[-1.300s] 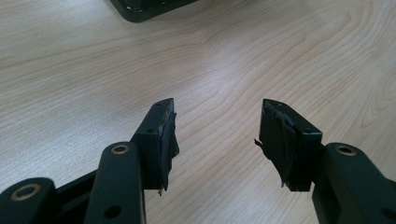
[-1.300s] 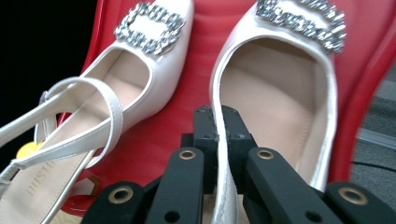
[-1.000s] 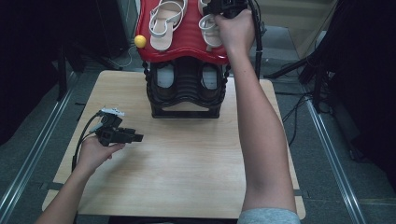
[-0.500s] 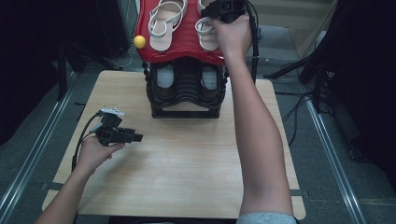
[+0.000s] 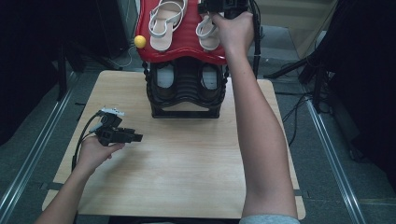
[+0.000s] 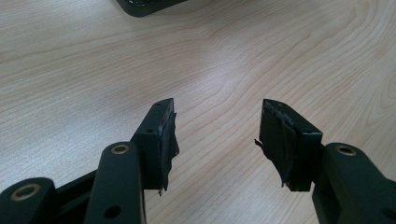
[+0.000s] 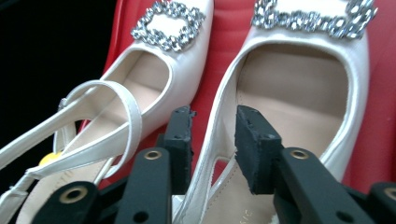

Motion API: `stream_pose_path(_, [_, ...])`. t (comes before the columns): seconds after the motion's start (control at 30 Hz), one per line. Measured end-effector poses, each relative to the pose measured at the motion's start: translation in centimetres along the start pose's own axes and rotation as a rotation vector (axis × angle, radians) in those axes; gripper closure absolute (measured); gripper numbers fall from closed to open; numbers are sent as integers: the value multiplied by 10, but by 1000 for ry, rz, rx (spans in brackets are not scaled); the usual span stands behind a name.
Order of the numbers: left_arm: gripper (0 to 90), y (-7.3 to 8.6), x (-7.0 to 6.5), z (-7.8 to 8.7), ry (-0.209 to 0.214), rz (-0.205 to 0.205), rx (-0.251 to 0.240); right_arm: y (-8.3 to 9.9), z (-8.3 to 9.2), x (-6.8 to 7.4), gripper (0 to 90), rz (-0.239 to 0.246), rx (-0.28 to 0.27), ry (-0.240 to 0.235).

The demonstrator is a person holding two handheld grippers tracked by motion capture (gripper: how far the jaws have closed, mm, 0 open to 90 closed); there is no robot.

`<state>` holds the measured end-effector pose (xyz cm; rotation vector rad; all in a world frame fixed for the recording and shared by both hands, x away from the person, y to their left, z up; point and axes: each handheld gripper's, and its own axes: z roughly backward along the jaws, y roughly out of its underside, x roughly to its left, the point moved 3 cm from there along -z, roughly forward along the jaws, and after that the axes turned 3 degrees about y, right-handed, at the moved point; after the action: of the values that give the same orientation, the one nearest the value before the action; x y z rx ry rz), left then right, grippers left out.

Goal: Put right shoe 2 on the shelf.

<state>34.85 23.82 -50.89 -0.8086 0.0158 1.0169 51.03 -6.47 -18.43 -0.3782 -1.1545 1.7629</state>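
Observation:
A pair of white slingback shoes with rhinestone buckles lies on the red top shelf (image 5: 187, 49) of a shoe rack. The left shoe (image 5: 163, 23) (image 7: 154, 70) is beside the right shoe (image 5: 206, 33) (image 7: 299, 79). My right gripper (image 5: 215, 8) (image 7: 212, 123) is at the right shoe. Its jaws have just been opening and now straddle that shoe's side wall, with gaps at the pads. My left gripper (image 5: 136, 137) (image 6: 217, 126) hovers low over the wooden table (image 5: 187, 158) (image 6: 93, 56), open with nothing in it.
The rack's black lower part (image 5: 187, 91) stands at the table's far middle with dark shoes in it. A yellow ball (image 5: 139, 41) sits at the red shelf's left edge. Metal rails run along both sides of the table.

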Motion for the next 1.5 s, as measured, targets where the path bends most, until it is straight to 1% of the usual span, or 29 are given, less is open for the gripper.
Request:
stream_pose_path(0.07, [462,0,0,0,-3,-2,1,-2,4,0,647,9,-10,9])
stream_pose_path(0.23, [462,0,0,0,-1,0,0,-8,18,-2,607,38,-29,15])
stream_pose_path(0.3, [462,0,0,0,-3,3,-2,-9,23,-3,569,50,-40,15])
stream_pose_path(0.33, [462,0,1,1,-5,1,2,-9,26,-4,531,56,-46,8])
stream_pose_path(0.37, [462,0,1,1,-7,0,2,-8,28,-6,515,69,-51,3])
stream_pose_path(0.4, [462,0,1,1,-10,1,-1,-8,30,-7,513,77,-49,9])
stream_pose_path(0.43, [462,0,1,1,-5,2,-1,-6,32,-9,511,88,-48,16])
stream_pose_path(0.47, [462,0,1,2,-5,2,-1,-5,33,-12,512,90,-45,21])
stream_pose_path(0.7, [462,0,1,2,-5,1,-2,7,47,-30,517,70,-50,24])
stream_pose_path(0.77, [462,0,1,2,-8,0,-4,10,51,-35,516,72,-49,23])
stream_pose_path(0.9, [462,0,2,1,-12,3,0,19,58,-44,512,86,-43,40])
stream_pose_path(1.0, [461,0,1,1,-9,3,-5,29,59,-53,505,75,-42,45])
stream_pose_path(1.1, [461,0,1,1,-11,-2,-2,38,60,-60,521,47,-37,36])
stream_pose_path(1.2, [461,-1,1,1,-10,1,-6,47,63,-66,525,46,-38,44])
stream_pose_path(1.3, [458,-1,2,2,-12,2,-17,53,69,-75,526,33,-54,55])
stream_pose_path(1.4, [458,-1,2,3,-14,2,-19,60,72,-81,526,23,-49,60])
stream_pose_path(1.47, [457,-1,2,2,-17,0,-15,68,75,-85,526,24,-49,55])
stream_pose_path(1.5, [457,-1,2,2,-18,-1,-14,72,76,-87,526,26,-59,48])
